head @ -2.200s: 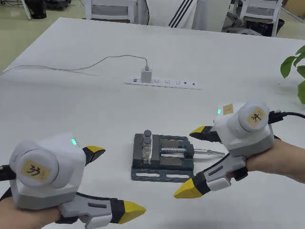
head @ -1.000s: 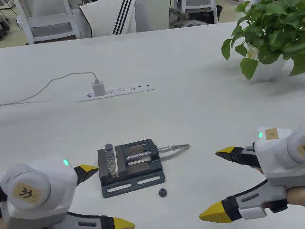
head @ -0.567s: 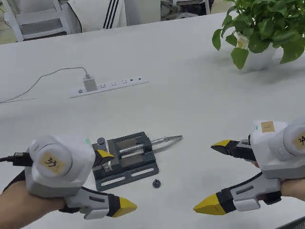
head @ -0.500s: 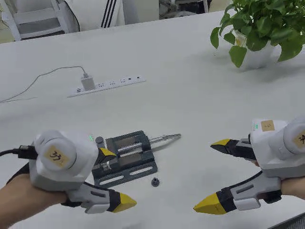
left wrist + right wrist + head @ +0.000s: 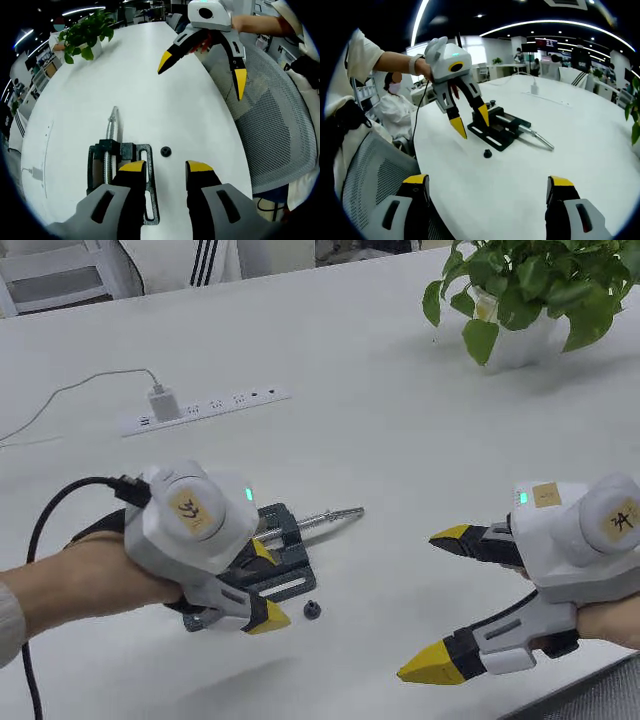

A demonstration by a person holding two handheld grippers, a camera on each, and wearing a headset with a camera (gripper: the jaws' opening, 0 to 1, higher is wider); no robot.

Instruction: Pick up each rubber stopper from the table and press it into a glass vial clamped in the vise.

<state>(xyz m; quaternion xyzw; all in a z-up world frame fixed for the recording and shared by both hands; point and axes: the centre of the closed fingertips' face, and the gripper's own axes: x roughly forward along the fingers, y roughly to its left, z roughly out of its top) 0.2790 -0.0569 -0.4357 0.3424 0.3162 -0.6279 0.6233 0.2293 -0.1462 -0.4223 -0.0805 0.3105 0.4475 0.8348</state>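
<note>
Noted a small, dark, round rubber stopper (image 5: pixel 165 151) lying flat on the white table (image 5: pixel 380 440), just beside the base of the vise (image 5: pixel 283 530). Found it just ahead of the left gripper (image 5: pixel 166 167), in line with the gap between the parted, empty yellow-tipped jaws. Found the right gripper (image 5: pixel 432 605) spread wide, holding nothing, well apart from it.

Open table (image 5: pixel 400 540) stretches right of the rubber stopper (image 5: pixel 312 610); the vise (image 5: pixel 283 535) stands just beside its left.
</note>
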